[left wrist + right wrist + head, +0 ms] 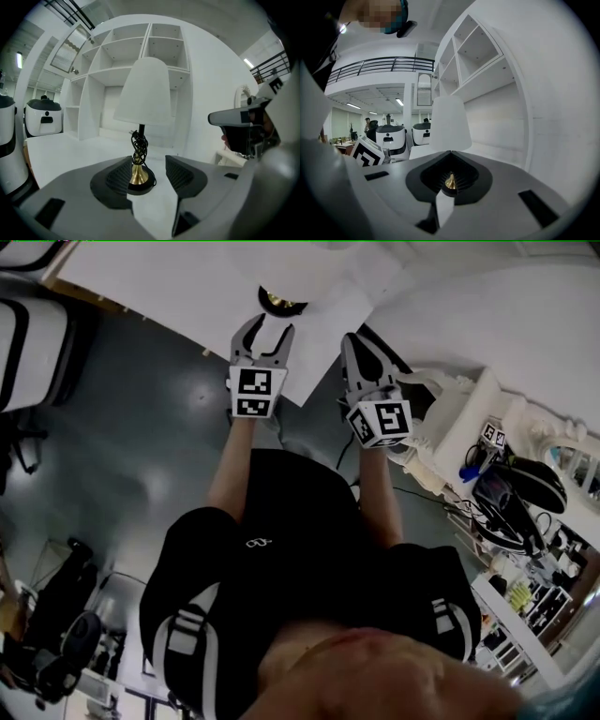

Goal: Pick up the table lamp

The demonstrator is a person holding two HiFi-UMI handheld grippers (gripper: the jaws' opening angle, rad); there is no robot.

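The table lamp stands on a white table. It has a white cone shade, a black stem wrapped in its black cord, a brass foot and a round black base. My left gripper is open just short of it, and the foot shows between the jaws without touching the pads. In the head view the left gripper points at the lamp's base. My right gripper is beside it, shut and empty. In the right gripper view the lamp shade rises behind the closed tips of the right gripper.
White open shelving stands behind the lamp. White rounded machines sit beyond the table at the left. A white carved piece of furniture with cables and a dark object is at the right. The dark floor lies below.
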